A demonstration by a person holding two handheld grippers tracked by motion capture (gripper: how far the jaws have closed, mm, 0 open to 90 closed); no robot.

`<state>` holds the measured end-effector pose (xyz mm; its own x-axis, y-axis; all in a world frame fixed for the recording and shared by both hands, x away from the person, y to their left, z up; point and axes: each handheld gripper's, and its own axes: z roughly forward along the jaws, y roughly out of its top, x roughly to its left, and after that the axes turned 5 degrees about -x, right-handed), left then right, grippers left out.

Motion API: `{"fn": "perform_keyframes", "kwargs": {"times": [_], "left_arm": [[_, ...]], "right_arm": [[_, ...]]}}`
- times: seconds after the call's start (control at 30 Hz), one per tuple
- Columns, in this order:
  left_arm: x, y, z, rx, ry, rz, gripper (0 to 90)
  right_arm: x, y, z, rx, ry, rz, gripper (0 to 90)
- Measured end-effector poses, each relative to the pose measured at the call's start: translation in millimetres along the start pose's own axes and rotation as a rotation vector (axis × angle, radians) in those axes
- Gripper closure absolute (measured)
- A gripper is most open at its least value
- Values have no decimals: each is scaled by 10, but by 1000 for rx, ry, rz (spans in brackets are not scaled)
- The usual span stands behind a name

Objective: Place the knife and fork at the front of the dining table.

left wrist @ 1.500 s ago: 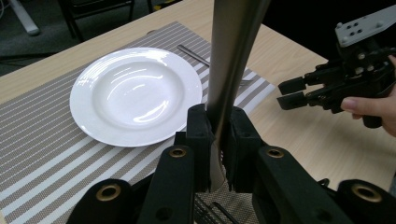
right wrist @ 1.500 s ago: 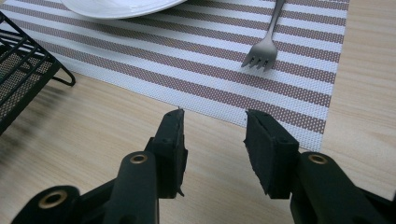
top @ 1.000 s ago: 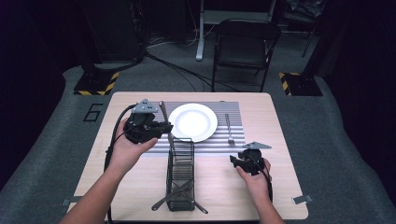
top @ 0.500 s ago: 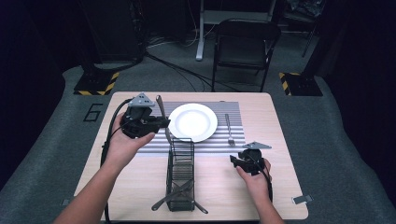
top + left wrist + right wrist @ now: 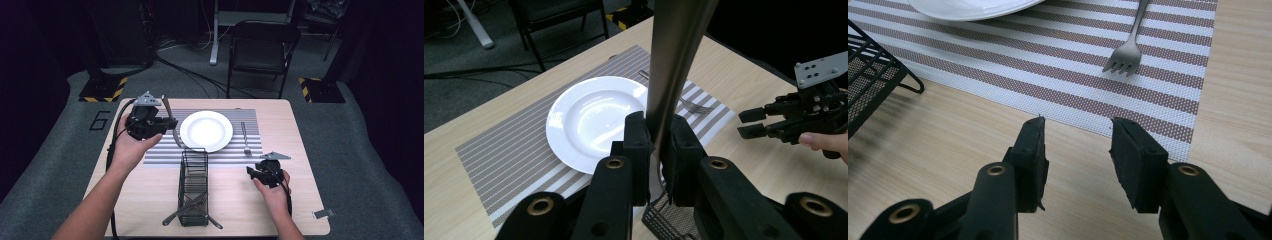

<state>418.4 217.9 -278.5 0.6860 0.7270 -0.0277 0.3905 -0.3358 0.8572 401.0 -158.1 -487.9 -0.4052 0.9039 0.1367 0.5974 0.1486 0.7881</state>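
The left gripper [image 5: 167, 121] has its 2 jaws clamped on a table knife [image 5: 674, 65], pads pressing the flat metal from both sides; in the left gripper view the knife rises steeply from between the jaws to the top edge. In the high view the knife stands tilted above the left part of the striped placemat [image 5: 165, 156], just left of the white plate [image 5: 206, 131], with its lower end pointing down toward the black wire rack [image 5: 193, 186]. The plate sits on the middle of the placemat, and a fork [image 5: 245, 140] lies on the mat to the right of it, apart from the plate. The right gripper [image 5: 254, 173] rests low over the wooden table [image 5: 300, 130] just off the mat's near right corner; its jaws stand partly open with nothing between them, aimed toward the fork [image 5: 1128, 52] tines. More cutlery [image 5: 186, 210] lies in the rack's near end.
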Motion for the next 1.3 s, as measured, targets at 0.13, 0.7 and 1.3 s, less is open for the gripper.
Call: {"fn": "perform_keyframes", "kwargs": {"times": [0.13,0.7,1.3], "left_arm": [[56,-6,31,2,8,-2,816],[287,-178,166,-2,60,-46,817],[522,-470,351,21,120,-83,819]], "right_arm": [[-1,0,-2,-2,2,3,572],[-4,-1,-3,-2,0,5,572],[-14,-5,5,-4,0,-1,572]]}}
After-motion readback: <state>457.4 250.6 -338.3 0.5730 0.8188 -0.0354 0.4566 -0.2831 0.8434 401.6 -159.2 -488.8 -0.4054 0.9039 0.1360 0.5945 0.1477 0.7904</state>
